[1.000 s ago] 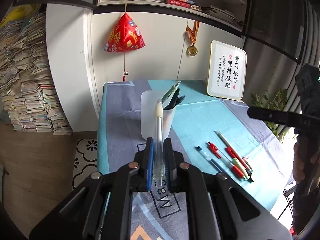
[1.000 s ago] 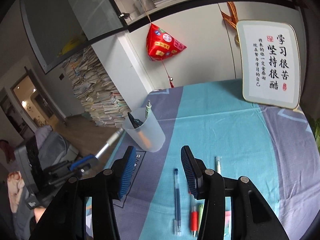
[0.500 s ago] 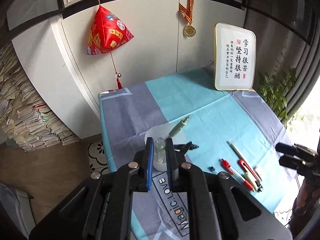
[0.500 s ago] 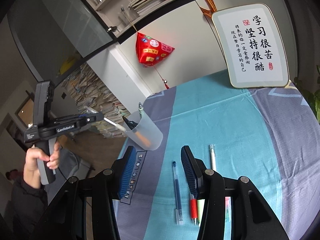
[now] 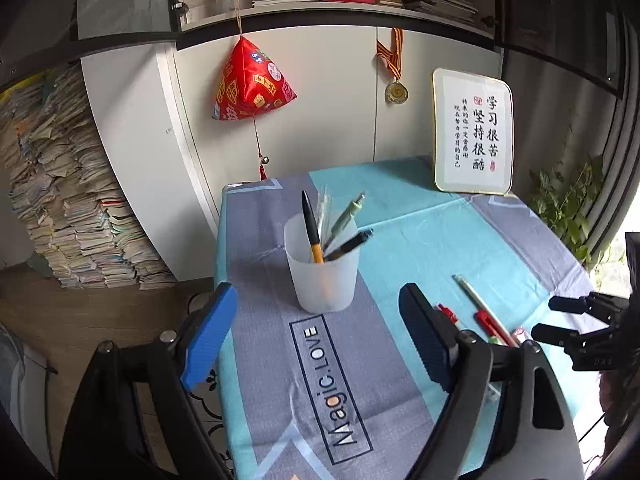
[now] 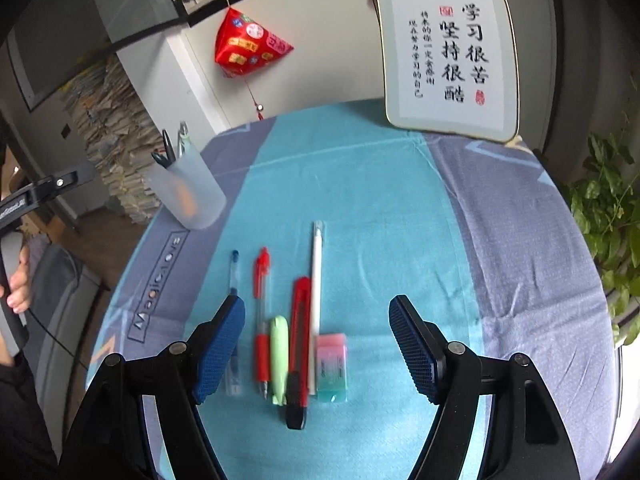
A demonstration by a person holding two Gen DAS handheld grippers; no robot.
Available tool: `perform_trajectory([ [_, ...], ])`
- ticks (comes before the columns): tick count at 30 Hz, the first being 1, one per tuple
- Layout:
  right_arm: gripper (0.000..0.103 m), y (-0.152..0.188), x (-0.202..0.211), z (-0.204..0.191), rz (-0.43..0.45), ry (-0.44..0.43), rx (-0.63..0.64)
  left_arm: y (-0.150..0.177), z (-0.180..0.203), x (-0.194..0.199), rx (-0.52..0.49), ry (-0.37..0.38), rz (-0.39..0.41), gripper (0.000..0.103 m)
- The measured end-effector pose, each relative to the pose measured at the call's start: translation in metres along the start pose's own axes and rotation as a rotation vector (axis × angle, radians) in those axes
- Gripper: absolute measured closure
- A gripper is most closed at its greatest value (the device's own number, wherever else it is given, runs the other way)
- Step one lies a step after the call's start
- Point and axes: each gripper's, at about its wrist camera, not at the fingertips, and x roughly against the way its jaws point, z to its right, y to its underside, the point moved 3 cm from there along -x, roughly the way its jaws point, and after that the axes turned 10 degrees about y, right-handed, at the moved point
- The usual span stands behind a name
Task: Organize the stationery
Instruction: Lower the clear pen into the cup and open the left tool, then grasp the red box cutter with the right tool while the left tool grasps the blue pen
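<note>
The counter (image 6: 400,184) carried a teal and grey cloth (image 5: 420,240) printed with "Magic.LOVE" along its left edge. A framed calligraphy board (image 6: 448,60) stood propped at the far right corner, and a red pyramid ornament (image 5: 252,84) hung on the cupboard beyond the far edge.

Your left tongs (image 5: 316,332) had just been opening and stood wide with nothing between the pads, hovering at the near left edge just short of the translucent cup (image 5: 322,276). The cup stood upright near the left edge and held several pens, among them a black and orange pen (image 5: 312,228), a pale green pen (image 5: 344,216) and a clear pen (image 5: 323,208).

Your right tongs (image 6: 316,344) had also just been opening and stood wide above the stationery lying in a row toward the near edge, without pressing on any of it. From left to right lay a blue pen (image 6: 234,276), partly behind the left pad, a red pen (image 6: 262,300), a green highlighter (image 6: 279,360), a red utility knife (image 6: 300,340), a white pen (image 6: 316,280) and a pink and teal eraser (image 6: 331,366). The eraser touched the white pen's near end.
</note>
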Motion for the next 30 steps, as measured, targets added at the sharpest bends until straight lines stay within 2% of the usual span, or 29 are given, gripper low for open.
perform_trajectory([
  [6,0.028,0.026,-0.005,-0.005,-0.022,0.079,0.115,0.043,0.033,-0.024,0.001,0.038,-0.072,0.019],
  [9,0.031,0.031,-0.010,-0.001,-0.030,0.111,0.103,0.057,0.046,-0.035,0.010,0.021,-0.094,0.019],
  [11,0.037,0.035,-0.011,0.000,-0.022,0.140,0.114,0.064,0.055,-0.040,0.003,0.018,-0.101,0.019],
  [13,0.039,0.038,-0.013,0.004,-0.031,0.154,0.101,0.068,0.063,-0.043,-0.005,0.012,-0.110,0.019],
  [17,0.039,0.041,-0.010,0.009,-0.020,0.129,0.073,0.074,0.074,-0.051,0.001,0.015,-0.136,0.019],
  [20,0.039,0.043,-0.010,0.004,-0.008,0.187,0.118,0.078,0.080,-0.057,0.009,-0.038,-0.141,0.019],
  [22,0.039,0.044,-0.008,0.003,0.003,0.215,0.122,0.082,0.087,-0.060,0.008,-0.022,-0.151,0.019],
  [26,0.039,0.049,0.004,-0.003,0.023,0.160,0.123,0.087,0.103,-0.070,-0.010,0.029,-0.180,0.019],
  [30,0.039,0.059,0.010,-0.014,0.006,0.100,0.160,0.088,0.118,-0.078,-0.017,0.084,-0.213,0.021],
])
